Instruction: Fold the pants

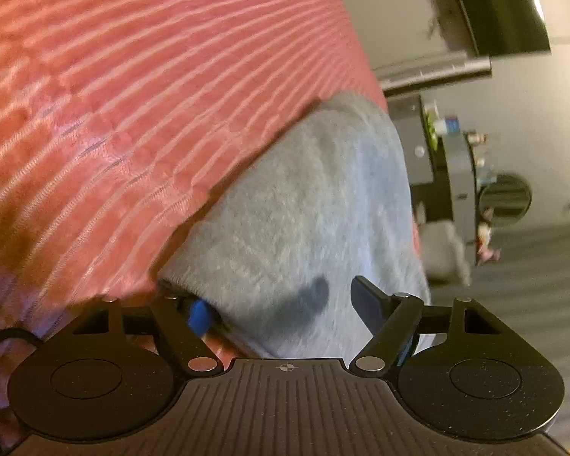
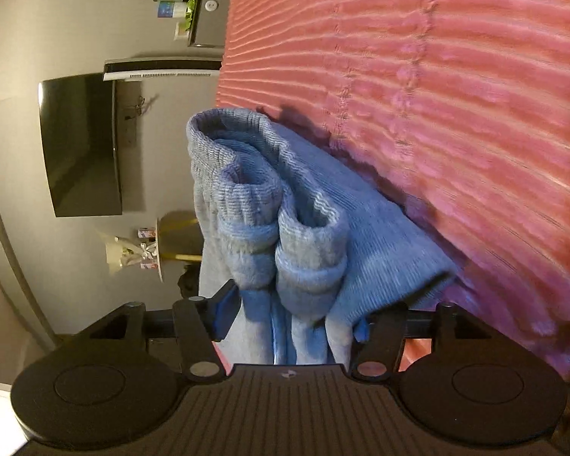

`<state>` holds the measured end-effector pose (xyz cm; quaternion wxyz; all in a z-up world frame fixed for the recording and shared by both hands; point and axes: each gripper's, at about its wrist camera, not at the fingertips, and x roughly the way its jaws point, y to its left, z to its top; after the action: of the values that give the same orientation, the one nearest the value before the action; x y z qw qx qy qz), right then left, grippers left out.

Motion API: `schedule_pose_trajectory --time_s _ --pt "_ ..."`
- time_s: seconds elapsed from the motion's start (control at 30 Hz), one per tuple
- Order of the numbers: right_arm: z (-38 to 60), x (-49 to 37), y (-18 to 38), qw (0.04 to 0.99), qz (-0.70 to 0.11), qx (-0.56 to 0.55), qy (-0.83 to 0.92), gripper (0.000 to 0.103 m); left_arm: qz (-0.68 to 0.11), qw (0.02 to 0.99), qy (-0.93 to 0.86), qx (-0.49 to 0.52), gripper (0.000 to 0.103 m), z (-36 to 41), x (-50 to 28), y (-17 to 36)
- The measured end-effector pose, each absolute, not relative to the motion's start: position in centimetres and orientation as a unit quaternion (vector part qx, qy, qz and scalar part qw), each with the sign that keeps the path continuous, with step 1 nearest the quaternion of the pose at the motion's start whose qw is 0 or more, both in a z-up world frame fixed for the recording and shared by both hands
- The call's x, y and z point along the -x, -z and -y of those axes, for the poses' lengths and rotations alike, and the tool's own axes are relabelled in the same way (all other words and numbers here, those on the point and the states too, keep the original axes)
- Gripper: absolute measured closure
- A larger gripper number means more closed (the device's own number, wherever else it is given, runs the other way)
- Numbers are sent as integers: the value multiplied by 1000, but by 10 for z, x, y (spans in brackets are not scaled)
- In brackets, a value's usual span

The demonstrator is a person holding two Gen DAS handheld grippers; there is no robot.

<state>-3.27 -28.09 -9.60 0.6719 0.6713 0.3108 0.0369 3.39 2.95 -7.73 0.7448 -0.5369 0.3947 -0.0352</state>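
Observation:
The pants are light blue-grey sweatpants [image 1: 307,205] lying on a pink ribbed bedspread [image 1: 133,95]. In the left wrist view my left gripper [image 1: 281,304] has its jaws wide apart, one finger under the fabric edge and one above it, with the cloth between them. In the right wrist view the pants [image 2: 361,235] show their two ribbed ankle cuffs [image 2: 285,235] bunched together. My right gripper [image 2: 290,315] has its fingers on either side of the bunched cuffs, with fabric filling the gap; whether it pinches them is not certain.
The bedspread [image 2: 437,95] fills most of both views. Beyond the bed's edge are a grey wall, a dark TV screen [image 2: 79,144], a shelf with small items [image 2: 178,3] and a round mirror [image 1: 505,199]. Both views are rolled sideways.

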Motion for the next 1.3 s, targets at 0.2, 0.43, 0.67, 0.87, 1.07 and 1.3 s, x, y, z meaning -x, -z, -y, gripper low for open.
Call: schedule_pose_trajectory --time_s 0.2,0.43,0.67,0.87,1.07,1.3 --pt "274 23 68 723 -300 -622 -38 67 -369 770 54 517 67 -37 -32 66" --pt "280 16 28 790 -374 -483 -51 63 -413 816 22 404 63 -25 -29 39" --pt "308 24 -5 819 -415 -386 -92 50 -386 878 71 275 20 -23 -29 -32" --pt "343 11 -21 846 -406 -337 -70 19 -368 904 114 187 7 -24 -65 -55" --pt "349 -50 27 783 -458 -375 -191 12 -444 849 157 238 11 -32 -124 11" --pt "349 -95 56 744 -459 -406 -265 8 -475 815 224 243 7 -15 -158 37"
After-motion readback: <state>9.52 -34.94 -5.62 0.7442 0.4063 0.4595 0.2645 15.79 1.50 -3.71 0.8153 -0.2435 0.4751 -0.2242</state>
